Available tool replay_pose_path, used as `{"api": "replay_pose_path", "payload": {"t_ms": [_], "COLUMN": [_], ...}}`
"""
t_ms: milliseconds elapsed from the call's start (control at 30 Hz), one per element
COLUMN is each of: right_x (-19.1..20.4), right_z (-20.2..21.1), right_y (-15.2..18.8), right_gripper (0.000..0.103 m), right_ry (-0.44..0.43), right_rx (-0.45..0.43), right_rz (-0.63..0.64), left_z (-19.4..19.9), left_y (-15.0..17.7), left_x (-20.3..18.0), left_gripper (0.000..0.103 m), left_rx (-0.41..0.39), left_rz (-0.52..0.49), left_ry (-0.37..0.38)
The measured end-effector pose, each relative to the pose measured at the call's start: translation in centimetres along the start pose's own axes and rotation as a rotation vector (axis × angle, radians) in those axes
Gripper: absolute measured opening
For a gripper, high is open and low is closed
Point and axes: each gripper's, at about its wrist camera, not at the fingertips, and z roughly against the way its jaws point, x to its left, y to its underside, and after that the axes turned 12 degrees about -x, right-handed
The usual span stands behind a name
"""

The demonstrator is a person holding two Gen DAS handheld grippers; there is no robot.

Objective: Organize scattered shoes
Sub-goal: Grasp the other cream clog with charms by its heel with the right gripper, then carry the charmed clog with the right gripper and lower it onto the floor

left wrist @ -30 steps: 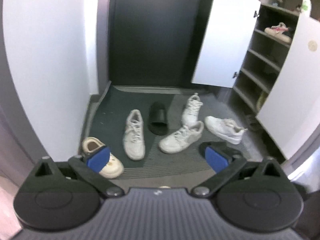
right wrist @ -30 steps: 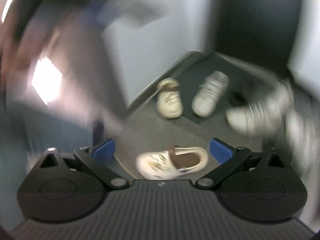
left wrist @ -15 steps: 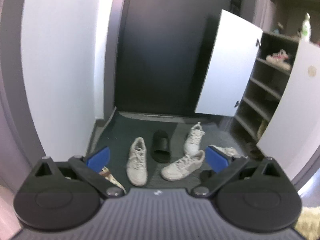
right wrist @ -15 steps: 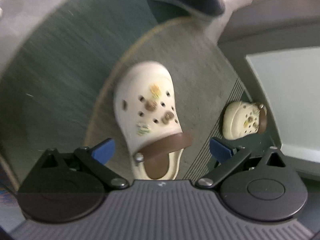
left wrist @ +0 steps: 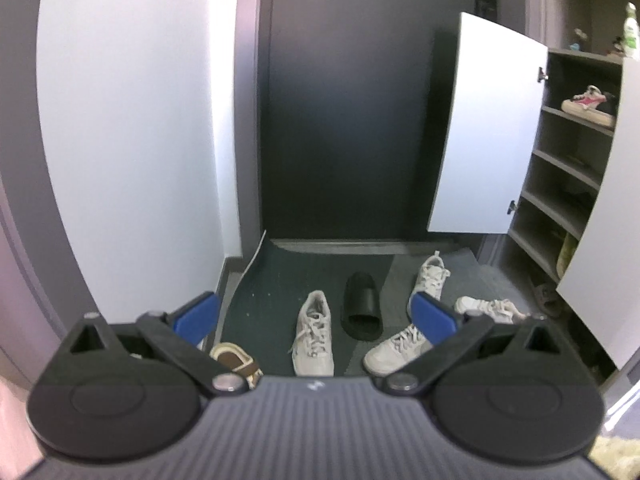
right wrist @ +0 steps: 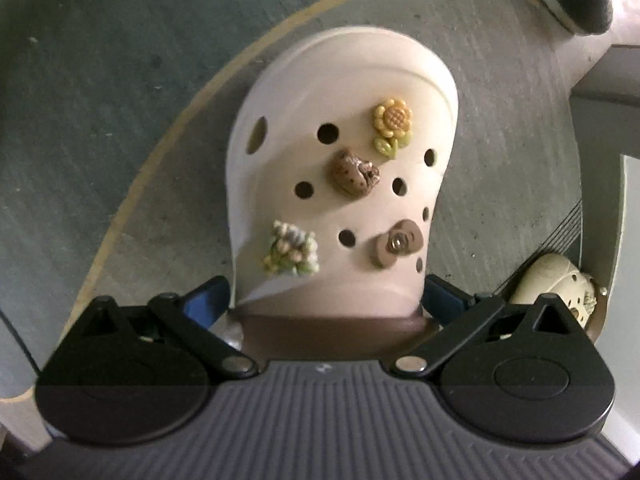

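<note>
Now | right gripper (right wrist: 326,300) has dropped over the cream clog (right wrist: 340,168) on the floor mat (right wrist: 100,100), fingers apart astride its heel, not yet clamped | left gripper (left wrist: 314,314) apart, lifted back from the white sneakers (left wrist: 314,330) | grasp likely imminent

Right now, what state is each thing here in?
Left fingers: open, empty.
Right fingers: either side of cream clog, contact unclear.
Cabinet door: open.
Black slide: upright on mat.
Second clog: on the floor, apart.
</note>
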Motion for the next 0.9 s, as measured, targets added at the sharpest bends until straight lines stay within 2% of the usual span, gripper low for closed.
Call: {"api": "replay_pose_path", "payload": {"t_ms": [67,133,200,367,500,600,700,767,833,900], "right_x": [-0.7,-0.9,-1.2,-4.2,-6.6,-8.2,-9.5,-9.7,-9.3,-8.7], "right_z": [-0.6,-0.6,-0.2,1.3,2.6,4.0,5.7,6.4,6.5,6.2], "right_y": [-0.5,-0.6,-0.7,0.1,1.3,2.8,4.6,6.1,6.6,6.3], "right_gripper": [0.103,0.103,0.098,0.088,0.087,0.087,0.086,0.085,0.085,0.085], "right_ry": [-0.010,-0.020,-0.024,-0.011,-0.007,-0.030,-0.056,-0.096,-0.114,-0.106], "right_rx": [0.018,0.027,0.029,0.075,0.079,0.028,-0.017,-0.056,-0.072,-0.066], "right_rz": [-0.088,-0.115,-0.156,-0.481,-0.791,-1.130,-1.525,-1.864,-2.081,-2.238], "left_z": [0.1,0.1,0.1,0.8,1.1,1.5,2.5,3.2,3.4,3.7], "left_y": [0.0,0.0,0.1,0.1,-0.2,-0.3,-0.7,-1.0,-1.1,-1.2], "left_x": [0.7,1.4,2.1,3.5,4.1,4.2,4.0,4.1,4.2,4.2], "left_gripper": [0.103,0.103,0.103,0.103,0.103,0.103,0.103,0.103,0.103,0.103], "left_rx": [0.000,0.003,0.009,0.002,-0.009,-0.025,-0.078,-0.113,-0.128,-0.142], "left_rz": [0.009,0.023,0.041,0.100,0.140,0.146,0.115,0.106,0.098,0.091], "left_ry": [-0.017,-0.025,-0.028,-0.028,-0.016,-0.020,-0.041,-0.042,-0.048,-0.053]}}
